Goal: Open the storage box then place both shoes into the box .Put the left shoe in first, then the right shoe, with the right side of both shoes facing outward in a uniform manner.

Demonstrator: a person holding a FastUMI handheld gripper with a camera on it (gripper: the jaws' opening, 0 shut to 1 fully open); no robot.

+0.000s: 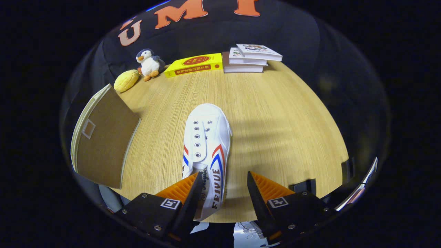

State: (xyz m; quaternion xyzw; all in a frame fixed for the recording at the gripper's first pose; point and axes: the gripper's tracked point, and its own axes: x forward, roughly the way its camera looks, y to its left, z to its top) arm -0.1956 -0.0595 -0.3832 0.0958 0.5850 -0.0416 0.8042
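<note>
A white canvas shoe (206, 144) with red and blue stripes lies on the wooden table (275, 113), toe pointing away from me. Its heel end reaches back between my fingers, close to the left one. My gripper (224, 181) is open, and neither finger presses on the shoe. To the left of the shoe stands the storage box (103, 141), its brown lid or flap raised and tilted, with a cream edge and a small label frame on it. The inside of the box is hidden.
At the far edge of the table sit a yellow plush (126, 80), a penguin toy (150, 63), a yellow book (193, 64) and a stack of white books (250, 58). Bare wood stretches to the right of the shoe.
</note>
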